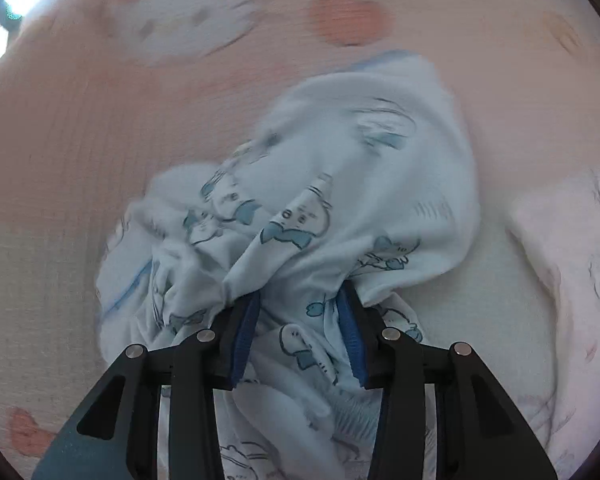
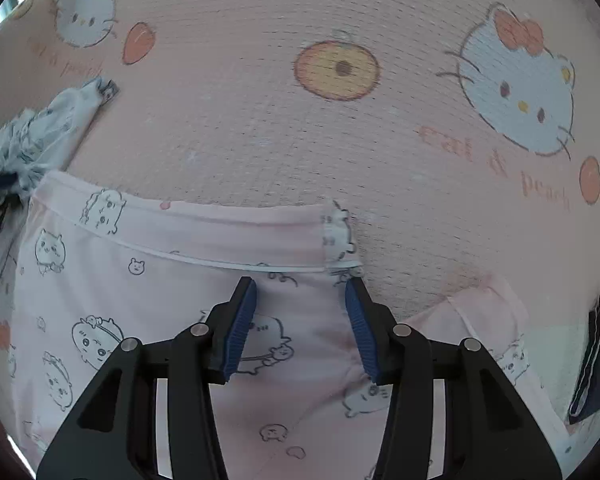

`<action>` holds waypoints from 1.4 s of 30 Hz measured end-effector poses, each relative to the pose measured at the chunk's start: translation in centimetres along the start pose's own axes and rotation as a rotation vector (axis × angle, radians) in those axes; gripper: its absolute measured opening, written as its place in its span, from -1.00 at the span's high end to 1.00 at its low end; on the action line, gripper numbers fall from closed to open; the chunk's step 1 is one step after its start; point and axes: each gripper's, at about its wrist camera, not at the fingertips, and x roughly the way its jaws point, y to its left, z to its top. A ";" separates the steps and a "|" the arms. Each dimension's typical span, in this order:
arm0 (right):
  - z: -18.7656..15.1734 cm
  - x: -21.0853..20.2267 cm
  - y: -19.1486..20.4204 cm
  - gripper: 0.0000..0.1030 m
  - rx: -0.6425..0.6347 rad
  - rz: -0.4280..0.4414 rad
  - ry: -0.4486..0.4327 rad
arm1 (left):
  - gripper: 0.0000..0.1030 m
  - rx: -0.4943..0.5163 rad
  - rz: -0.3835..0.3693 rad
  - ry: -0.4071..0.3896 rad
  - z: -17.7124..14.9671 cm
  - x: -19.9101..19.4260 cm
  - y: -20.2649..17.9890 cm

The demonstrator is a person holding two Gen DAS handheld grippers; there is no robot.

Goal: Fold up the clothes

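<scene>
The left claw (image 1: 300, 300) pinches a bunched light-blue printed garment (image 1: 340, 184) over the pink cartoon sheet (image 1: 60, 160), while the right claw (image 2: 300, 284) hovers half-spread, empty, above a flat pink garment (image 2: 140, 280).

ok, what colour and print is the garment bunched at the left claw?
Light blue garment with small cartoon animal outlines and darker blue accents; clearest in the left wrist view.

- Left wrist view looks steeply down, close over a bunched blue garment (image 1: 340, 184) on the pink sheet (image 1: 60, 160).
- Right wrist view looks steeply down, close over a pink garment (image 2: 140, 300).
- Both views share the sheet and both garments.
</scene>
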 end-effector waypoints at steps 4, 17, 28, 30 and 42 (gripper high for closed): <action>0.0 -0.7 -0.8 0.06 0.023 -0.035 0.008 | 0.20 -0.023 -0.192 -0.126 -0.3 -4.7 -1.2; -3.6 -7.4 -2.1 0.03 0.043 -0.092 -0.042 | 0.06 0.232 -0.210 -0.072 -3.0 -5.1 -8.5; -21.5 -13.9 0.2 0.03 0.285 0.015 0.161 | 0.06 0.346 -0.563 0.020 -14.6 -14.0 -18.5; -24.7 -14.9 0.2 0.03 0.299 -0.028 0.174 | 0.06 0.324 -0.556 0.049 -17.4 -13.7 -18.5; -35.3 -19.2 -4.6 -0.12 0.430 -0.170 0.177 | 0.06 0.189 -0.531 0.021 -25.8 -14.4 -14.1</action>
